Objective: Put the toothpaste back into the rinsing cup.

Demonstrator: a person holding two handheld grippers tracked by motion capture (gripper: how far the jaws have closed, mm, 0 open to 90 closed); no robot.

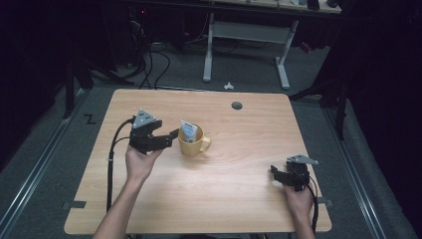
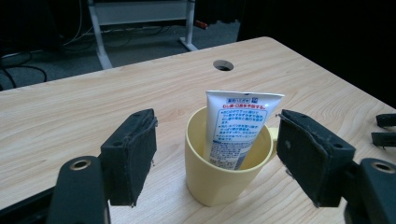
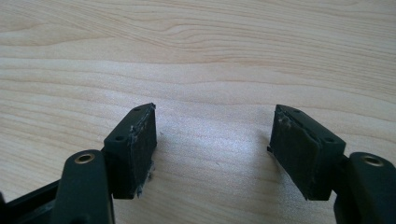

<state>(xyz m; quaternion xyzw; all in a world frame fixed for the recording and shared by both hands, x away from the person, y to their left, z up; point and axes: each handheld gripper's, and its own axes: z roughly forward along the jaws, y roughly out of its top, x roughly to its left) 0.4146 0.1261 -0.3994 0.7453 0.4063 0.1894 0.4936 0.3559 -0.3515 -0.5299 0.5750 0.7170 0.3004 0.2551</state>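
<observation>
Jaws wide, flanking yellow mug [image 2: 219, 172] (tube [image 2: 236, 126] inside)

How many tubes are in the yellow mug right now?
1. A single white tube stands tilted inside the yellow mug, near the table's middle. Anything lower in the mug is hidden.

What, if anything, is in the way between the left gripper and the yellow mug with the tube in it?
Nothing visible: the left gripper has open jaws flanking the yellow ceramic mug, with only bare wooden table between. The white plastic tube stands inside the mug.
</observation>
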